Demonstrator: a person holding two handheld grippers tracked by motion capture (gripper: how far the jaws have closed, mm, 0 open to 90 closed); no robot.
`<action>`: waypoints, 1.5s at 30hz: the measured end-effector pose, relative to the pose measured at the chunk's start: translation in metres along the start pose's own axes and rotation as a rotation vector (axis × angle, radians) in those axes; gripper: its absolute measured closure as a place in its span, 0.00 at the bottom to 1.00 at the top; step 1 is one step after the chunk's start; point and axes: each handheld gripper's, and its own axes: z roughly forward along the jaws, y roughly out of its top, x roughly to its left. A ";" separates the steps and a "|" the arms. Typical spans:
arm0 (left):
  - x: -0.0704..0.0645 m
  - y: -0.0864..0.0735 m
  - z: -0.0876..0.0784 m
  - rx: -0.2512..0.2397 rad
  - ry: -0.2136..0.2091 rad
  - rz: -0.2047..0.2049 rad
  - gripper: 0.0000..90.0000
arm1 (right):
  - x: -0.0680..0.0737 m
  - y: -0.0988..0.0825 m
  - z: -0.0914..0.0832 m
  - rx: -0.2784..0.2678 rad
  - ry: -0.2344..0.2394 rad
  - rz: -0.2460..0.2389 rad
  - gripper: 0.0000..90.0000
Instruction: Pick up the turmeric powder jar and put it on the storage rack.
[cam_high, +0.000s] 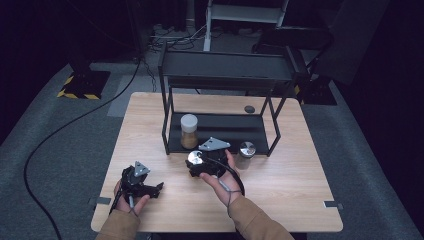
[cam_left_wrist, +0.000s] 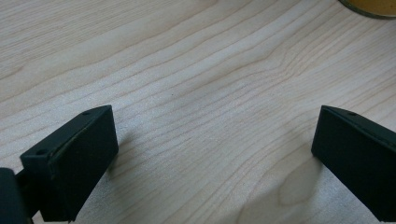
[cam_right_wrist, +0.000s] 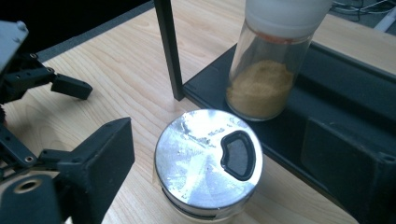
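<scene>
A small glass jar with a silver shaker lid (cam_right_wrist: 208, 161) stands on the wooden table just in front of the black rack. My right gripper (cam_right_wrist: 219, 144) is lowered around it, one jaw on each side with small gaps, so it is open. In the high view the same jar (cam_high: 195, 157) shows at the tip of my right gripper (cam_high: 201, 164). My left gripper (cam_high: 156, 189) rests near the table's front left, open, with bare wood between its jaws (cam_left_wrist: 215, 154). A white-capped jar of tan powder (cam_right_wrist: 268, 70) stands on the rack's lower shelf (cam_high: 235, 125).
The black two-level rack (cam_high: 225, 67) takes up the table's far half; its front post (cam_right_wrist: 169, 51) rises close to the silver-lidded jar. A second silver-lidded jar (cam_high: 246, 149) stands at the rack's front right. A small dark disc (cam_high: 249, 108) lies behind the rack.
</scene>
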 end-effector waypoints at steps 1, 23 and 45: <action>0.000 0.000 0.000 0.000 0.000 0.000 0.00 | 0.000 -0.001 0.002 0.004 0.001 0.001 0.12; -0.001 0.000 0.000 0.000 0.003 -0.002 0.00 | 0.001 -0.013 0.031 0.091 0.011 -0.025 0.35; -0.001 0.000 0.000 0.000 0.004 -0.003 0.00 | 0.000 0.012 0.008 0.047 0.021 -0.049 0.35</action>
